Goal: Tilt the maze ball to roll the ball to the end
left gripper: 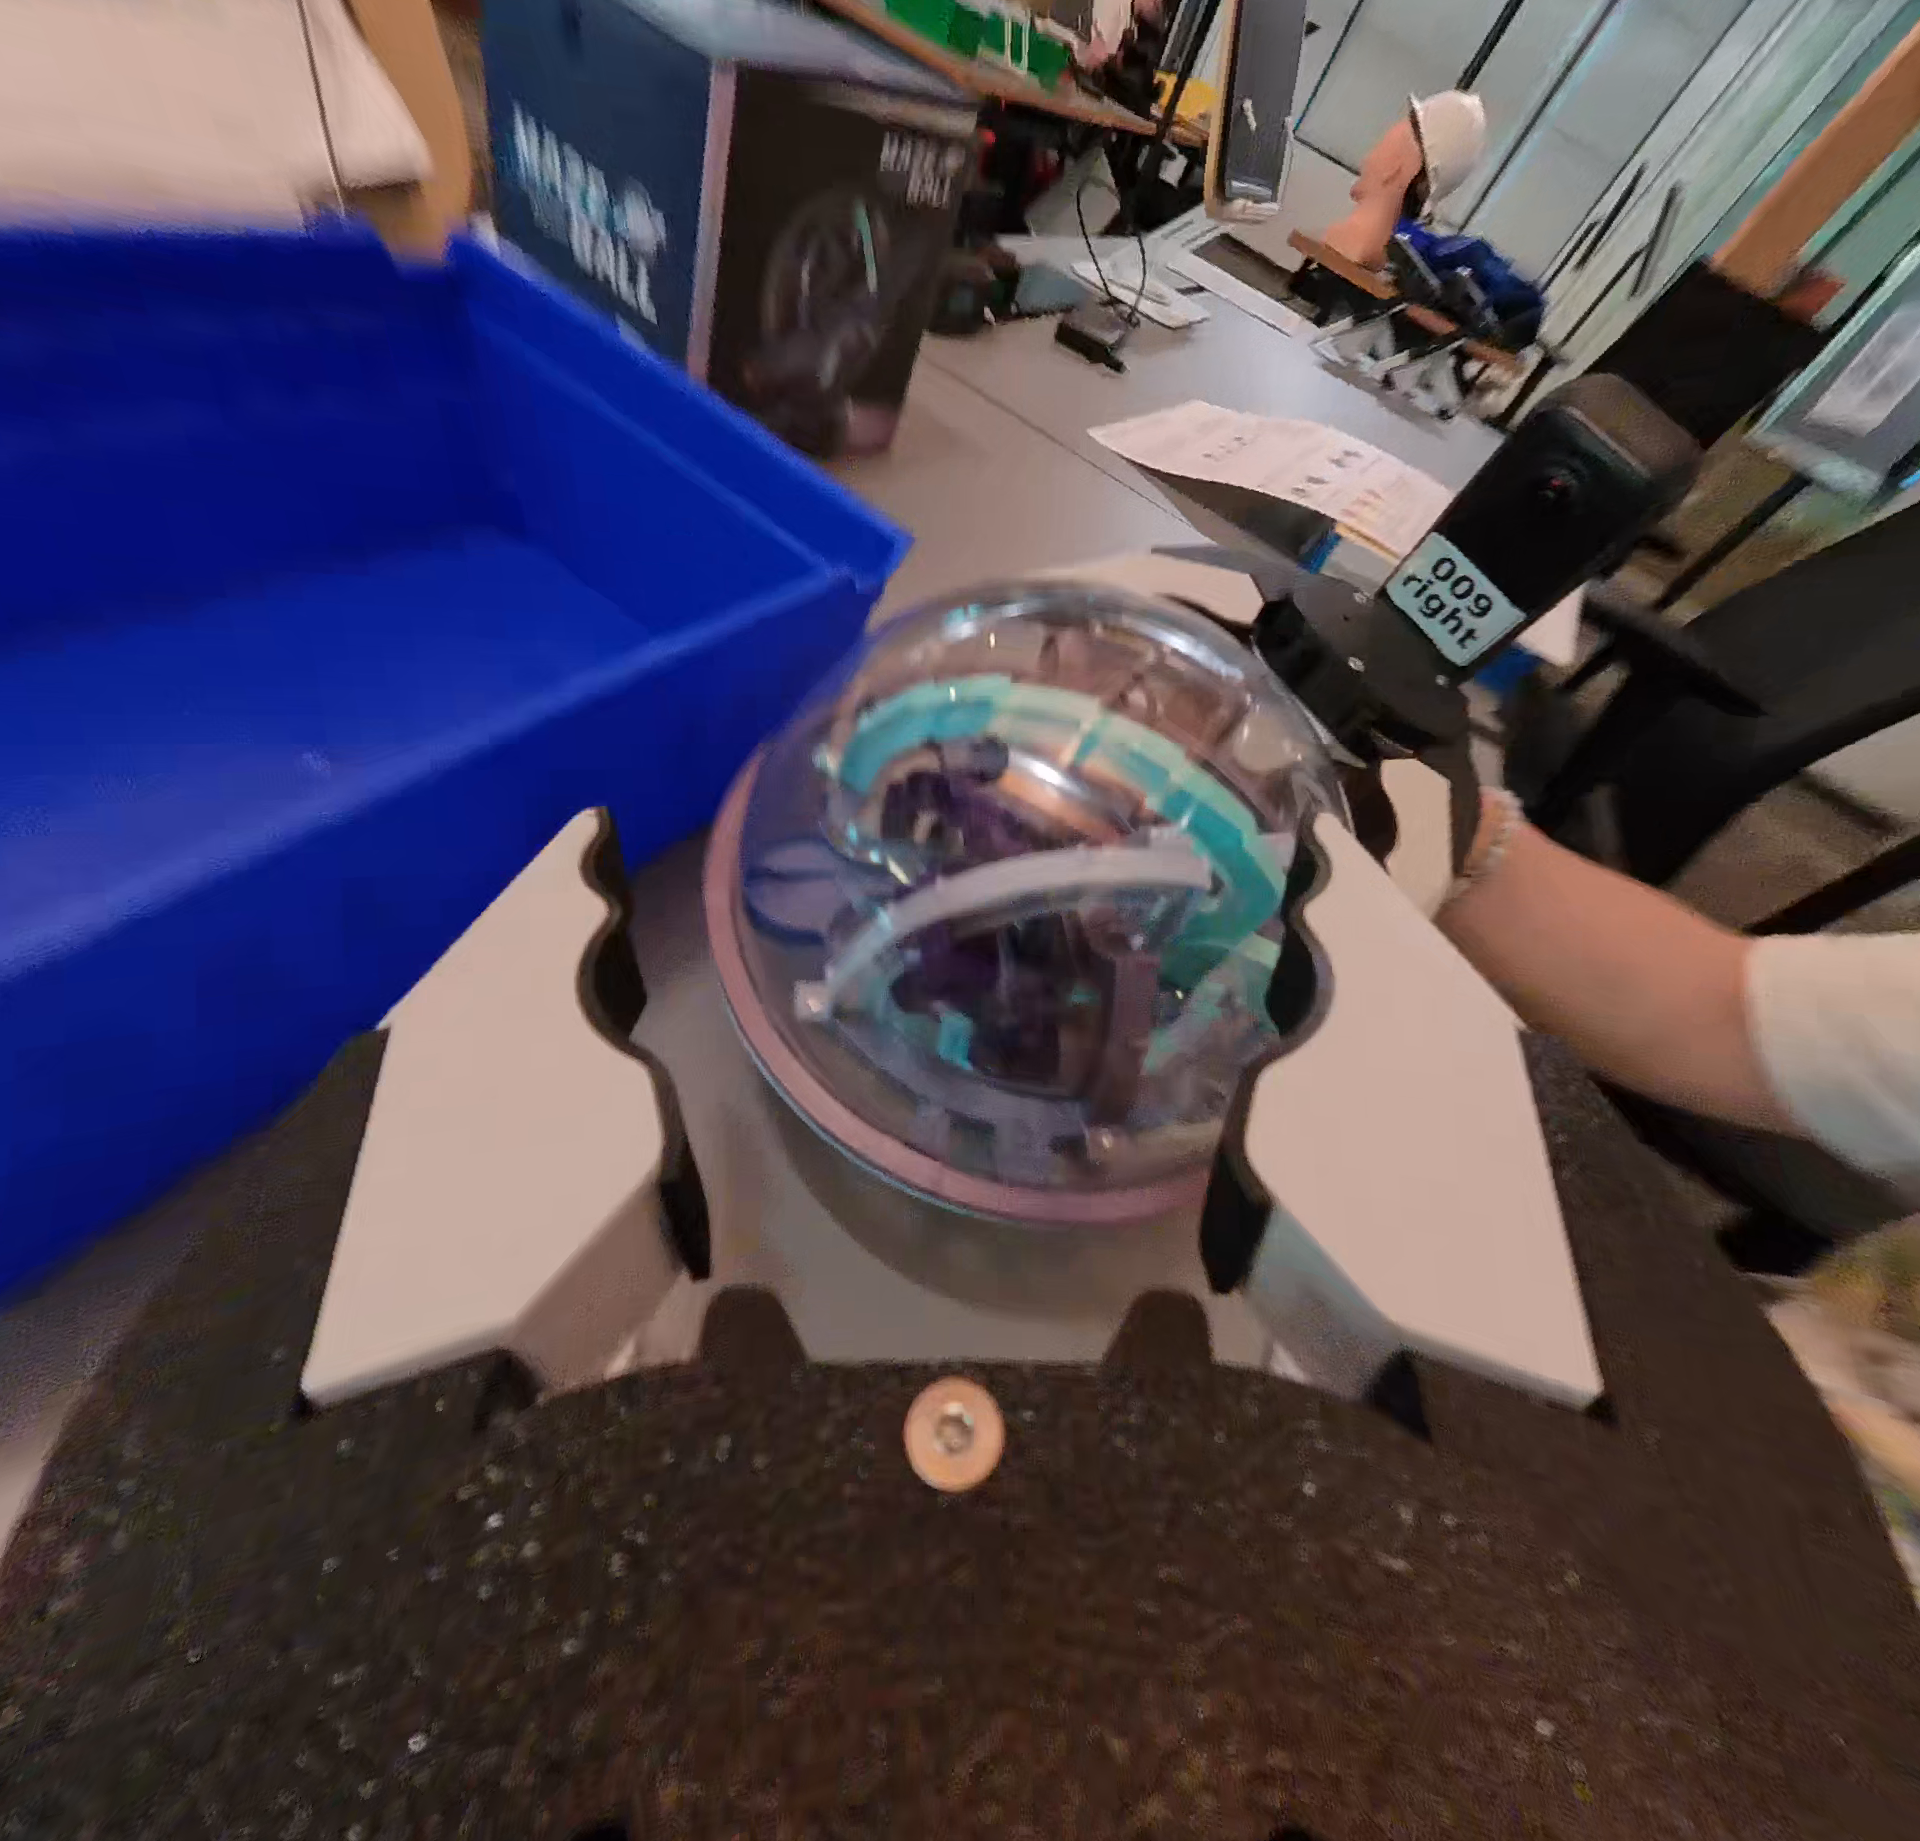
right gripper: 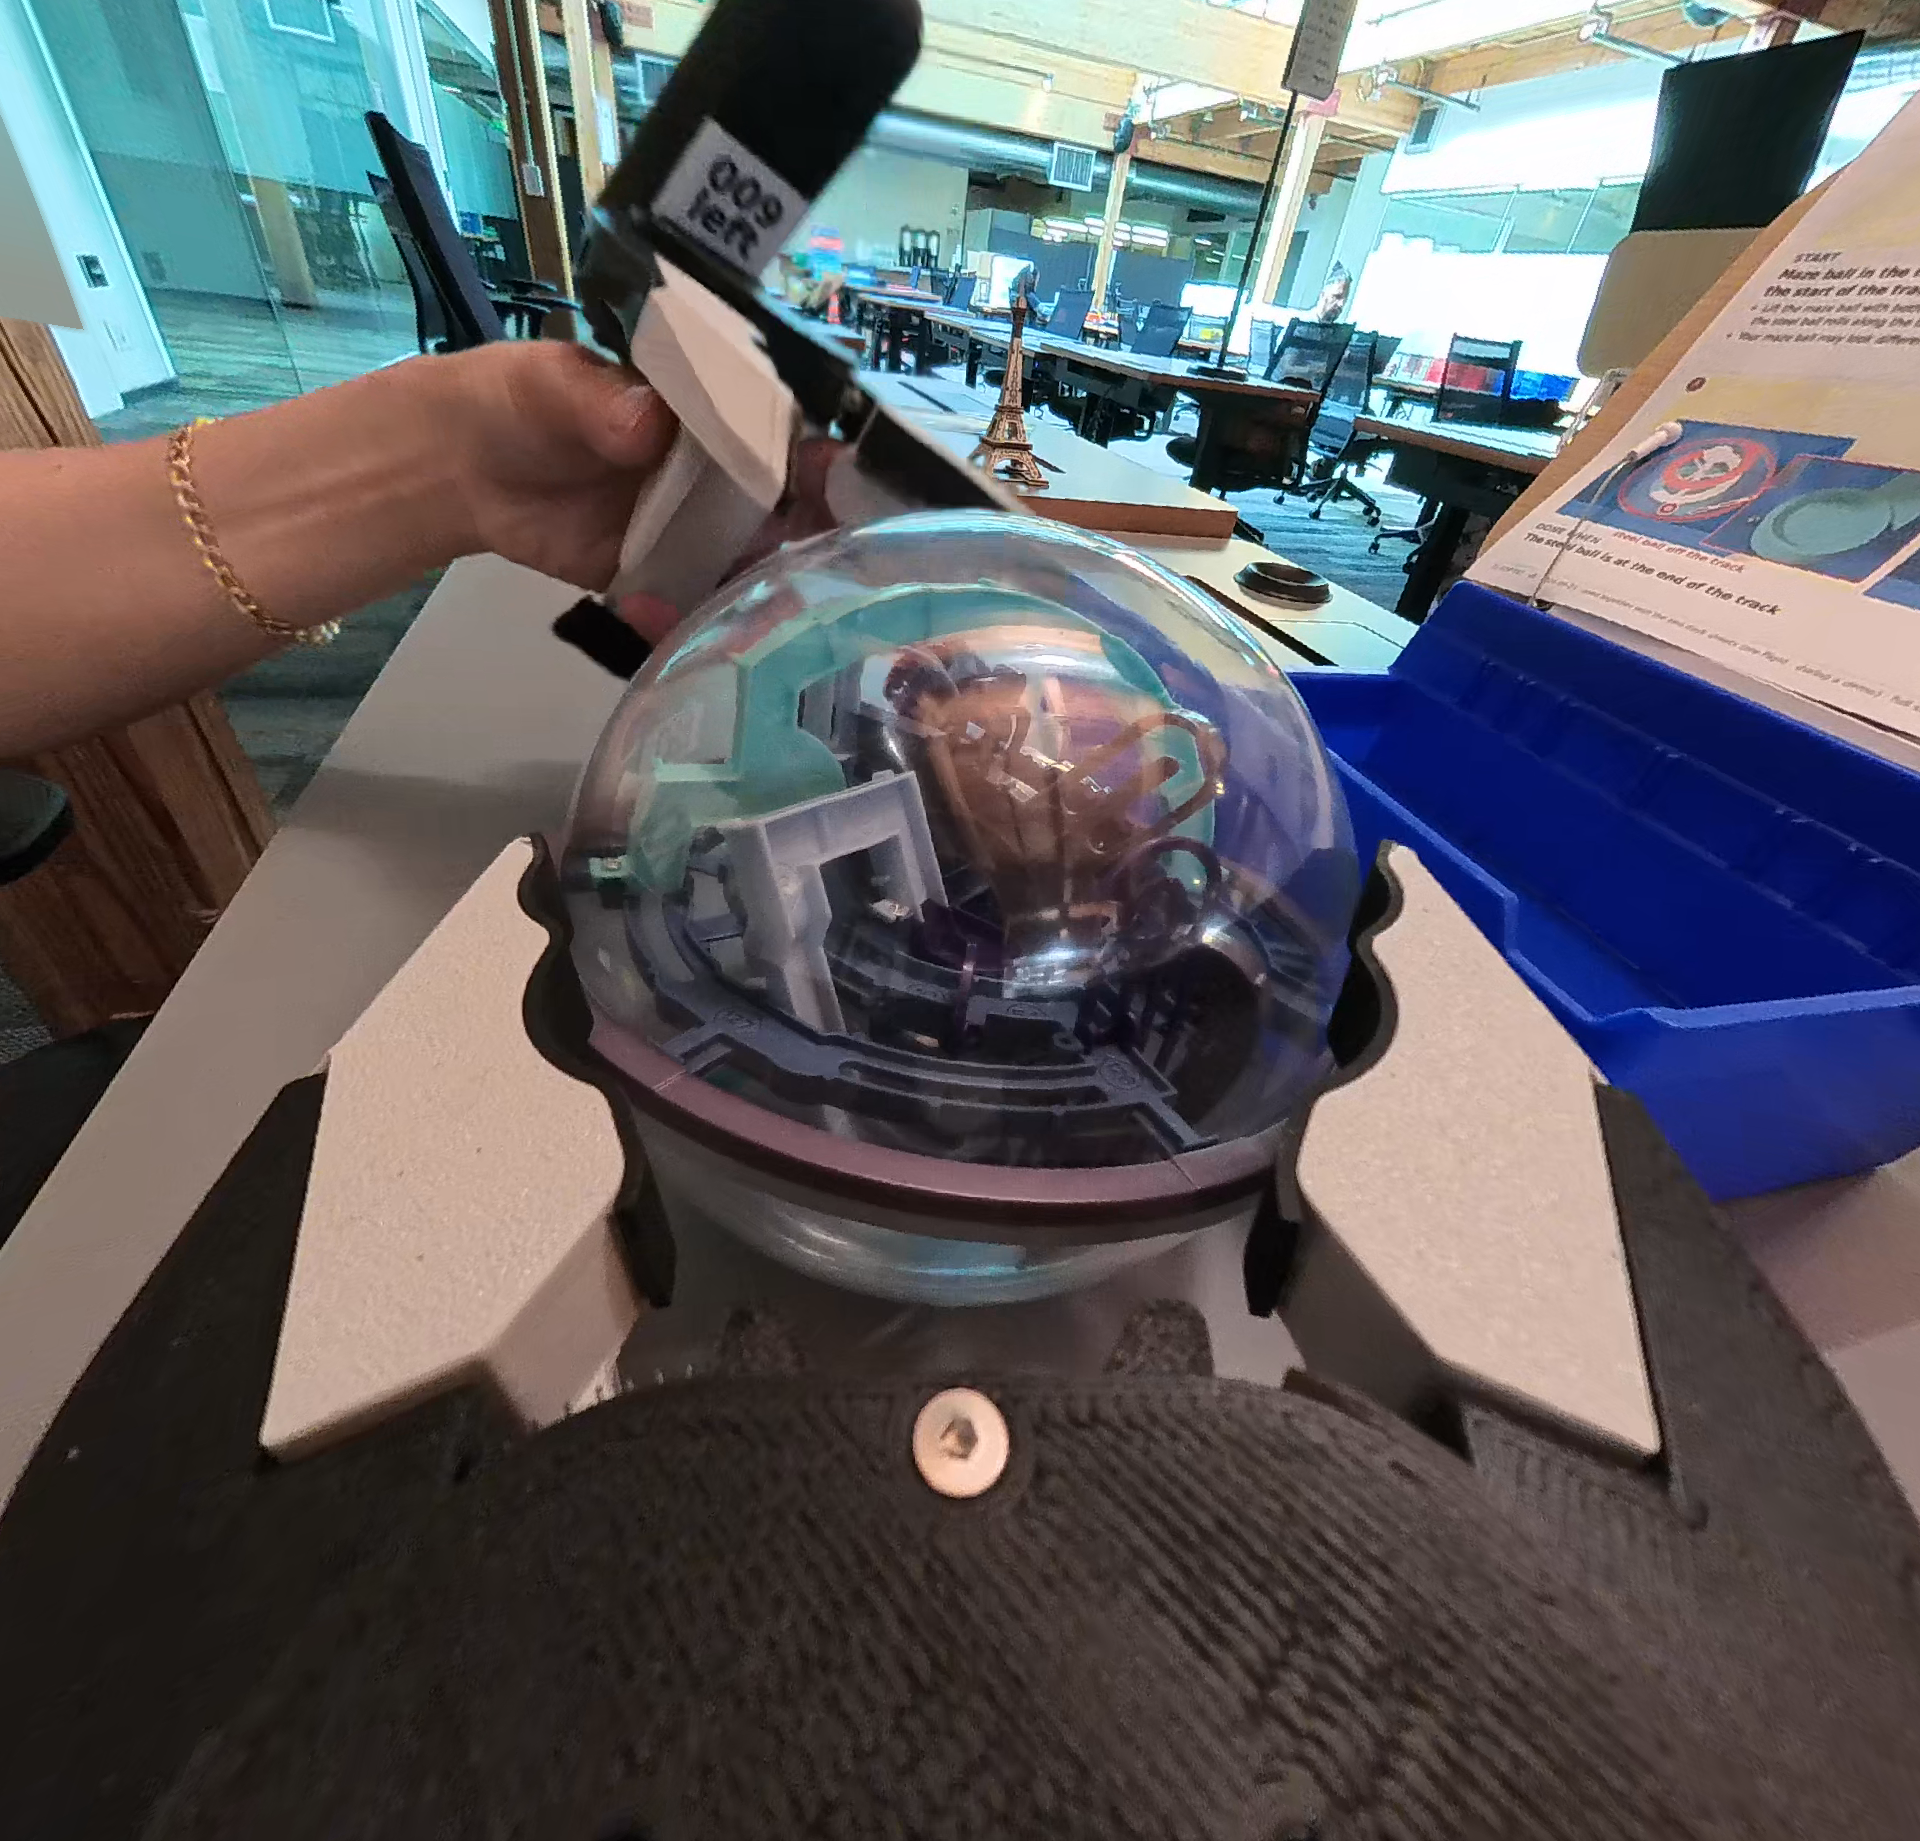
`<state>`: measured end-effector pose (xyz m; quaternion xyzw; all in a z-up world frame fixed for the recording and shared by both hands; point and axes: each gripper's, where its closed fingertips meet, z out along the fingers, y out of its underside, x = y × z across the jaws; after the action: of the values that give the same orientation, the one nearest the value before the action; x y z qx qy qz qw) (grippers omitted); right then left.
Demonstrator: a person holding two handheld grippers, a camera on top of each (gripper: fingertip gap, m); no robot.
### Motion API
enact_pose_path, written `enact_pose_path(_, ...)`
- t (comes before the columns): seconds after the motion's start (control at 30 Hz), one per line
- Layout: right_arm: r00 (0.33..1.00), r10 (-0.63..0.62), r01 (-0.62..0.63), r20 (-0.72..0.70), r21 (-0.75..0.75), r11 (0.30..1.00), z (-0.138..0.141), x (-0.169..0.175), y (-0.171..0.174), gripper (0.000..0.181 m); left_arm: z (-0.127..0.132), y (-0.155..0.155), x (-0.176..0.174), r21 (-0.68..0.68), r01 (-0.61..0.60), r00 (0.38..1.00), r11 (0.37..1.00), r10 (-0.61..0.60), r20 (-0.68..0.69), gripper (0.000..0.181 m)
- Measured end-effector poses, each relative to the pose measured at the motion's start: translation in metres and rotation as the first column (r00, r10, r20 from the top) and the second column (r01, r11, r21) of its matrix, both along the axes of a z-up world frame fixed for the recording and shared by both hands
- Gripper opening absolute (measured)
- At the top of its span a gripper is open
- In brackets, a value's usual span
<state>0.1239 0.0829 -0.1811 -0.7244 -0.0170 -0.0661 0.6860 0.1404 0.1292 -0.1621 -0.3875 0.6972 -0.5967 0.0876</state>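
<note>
The maze ball [right gripper: 956,908] is a clear sphere with teal, grey and purple tracks and a dark pink rim. My right gripper [right gripper: 956,960] is shut on it, with both fingers [right gripper: 551,960] pressed against its sides at the rim. In the left wrist view the maze ball [left gripper: 1008,908] sits tilted between the fingers of my left gripper [left gripper: 956,960]. That gripper is open: the right finger [left gripper: 1294,960] touches the ball and a gap shows at the left finger. The two grippers face each other across the ball. I cannot pick out the small steel ball inside.
A blue bin [left gripper: 312,648] [right gripper: 1662,908] stands on the white table [right gripper: 416,752] right beside the ball. The maze ball's box [left gripper: 727,233] and a printed sheet [left gripper: 1278,472] lie farther off. An instruction board [right gripper: 1766,389] leans behind the bin. A small tower model [right gripper: 1008,409] stands beyond.
</note>
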Motion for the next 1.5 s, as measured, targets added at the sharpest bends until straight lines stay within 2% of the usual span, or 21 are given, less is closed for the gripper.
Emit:
enact_pose_path(0.13,1.0,0.0,0.0,0.012,0.0,1.0,0.0,-0.001,0.001,0.145,0.024,-0.017,-0.002,0.216,0.062,0.952,0.975,-0.122,0.28,0.122)
enact_pose_path(0.23,1.0,0.004,-0.004,0.018,0.0,1.0,0.0,-0.002,0.001,0.145,0.015,-0.032,-0.001,0.309,0.134,0.933,0.941,-0.225,0.28,0.118)
enact_pose_path(0.37,1.0,0.007,-0.007,0.024,0.0,1.0,-0.001,-0.002,0.0,0.145,0.0,-0.042,-0.002,0.158,0.244,0.964,0.957,-0.257,0.07,0.113)
enact_pose_path(0.57,0.999,0.028,-0.028,0.045,0.002,1.0,0.001,-0.008,0.002,0.145,0.0,-0.032,-0.001,-0.072,0.159,0.987,0.985,-0.161,-0.016,0.105)
enact_pose_path(0.7,0.998,0.03,-0.031,0.052,0.012,0.999,0.003,-0.01,0.004,0.143,-0.001,-0.024,-0.001,-0.125,0.132,0.987,0.983,-0.142,-0.074,0.103)
enact_pose_path(0.9,1.0,0.014,-0.015,0.022,0.023,1.0,0.004,-0.007,0.005,0.141,-0.005,-0.022,0.004,-0.216,0.089,0.988,0.972,-0.113,-0.103,0.108)
enact_pose_path(1.1,1.0,0.01,-0.01,-0.008,0.03,0.999,0.004,-0.004,0.003,0.141,-0.003,-0.022,0.008,-0.295,0.036,0.996,0.955,-0.059,-0.068,0.108)
enact_pose_path(1.33,1.0,0.015,-0.014,-0.008,0.035,0.999,0.004,-0.004,0.003,0.141,-0.003,-0.02,0.007,-0.352,0.032,0.999,0.935,-0.042,-0.022,0.108)
enact_pose_path(1.5,1.0,0.025,-0.025,0.006,0.032,0.999,0.004,-0.005,0.002,0.141,-0.001,-0.019,0.0,-0.354,0.062,0.997,0.933,-0.045,0.058,0.108)
